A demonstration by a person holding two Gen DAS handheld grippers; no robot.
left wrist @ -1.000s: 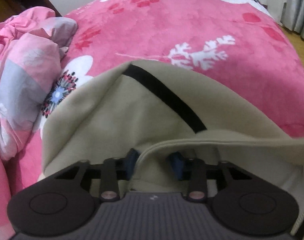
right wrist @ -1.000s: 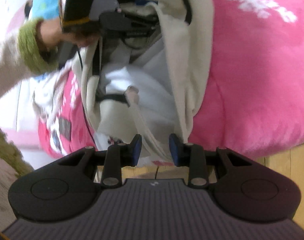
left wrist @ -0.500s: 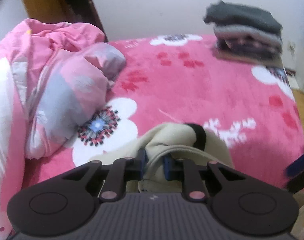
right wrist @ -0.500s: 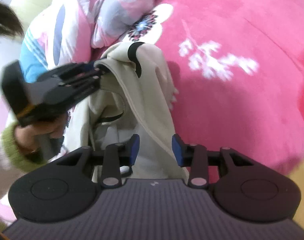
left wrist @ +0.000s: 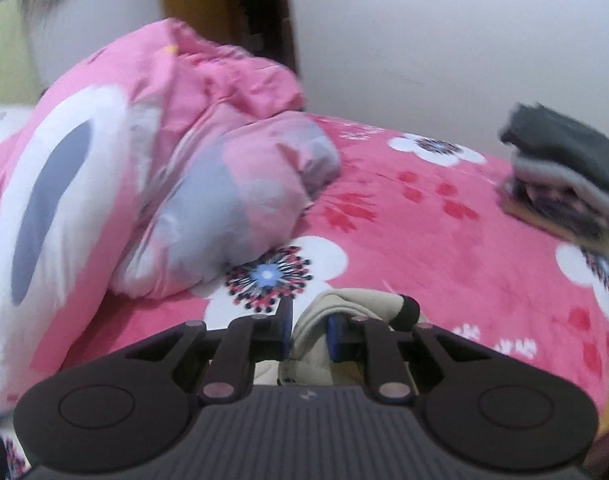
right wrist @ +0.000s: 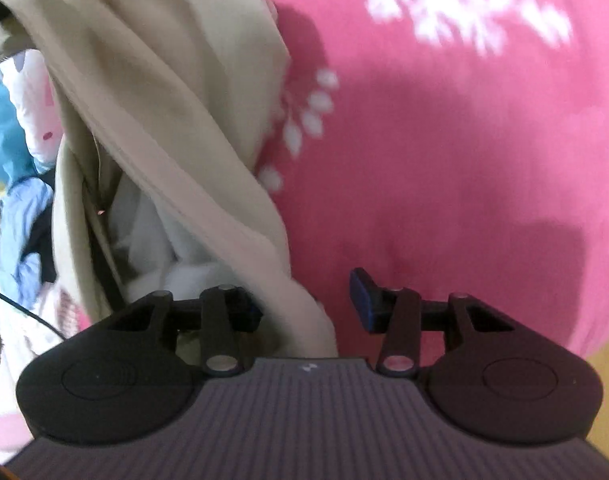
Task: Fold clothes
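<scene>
**Beige garment lifted over pink floral bed, one gripper clamped, one open**

Left wrist view, left to right:
- Crumpled quilt point(left wrist: 152, 200), pink with white and grey patches, heaped on the left side of the bed and reaching towards its middle.
- Bed cover point(left wrist: 444, 248), bright pink plush with white flowers and red sprigs, filling the centre and right of the view.
- Left gripper point(left wrist: 309, 330), blue pads drawn close together and clamped on a bunched fold of the beige garment point(left wrist: 344, 308). The fold rises between the pads; a short black trim piece shows at its right edge.
- Stack of folded clothes point(left wrist: 564, 176), dark grey on top with lighter grey and darker layers under it, at the far right of the bed, well apart from the garment. Blurred.

Right wrist view, left to right:
- Blue and white fabrics at the left edge, too blurred to identify.
- Beige garment point(right wrist: 172, 92), hanging in long folds from the upper left corner down to the gripper body; pale white lining shows inside it.
- Right gripper point(right wrist: 308, 304), jaws apart. The garment's lower edge drapes over the left finger and into the gap; the right pad stands clear of the cloth.
- Bed cover point(right wrist: 464, 152), pink with white sprigs, filling the right side.
</scene>
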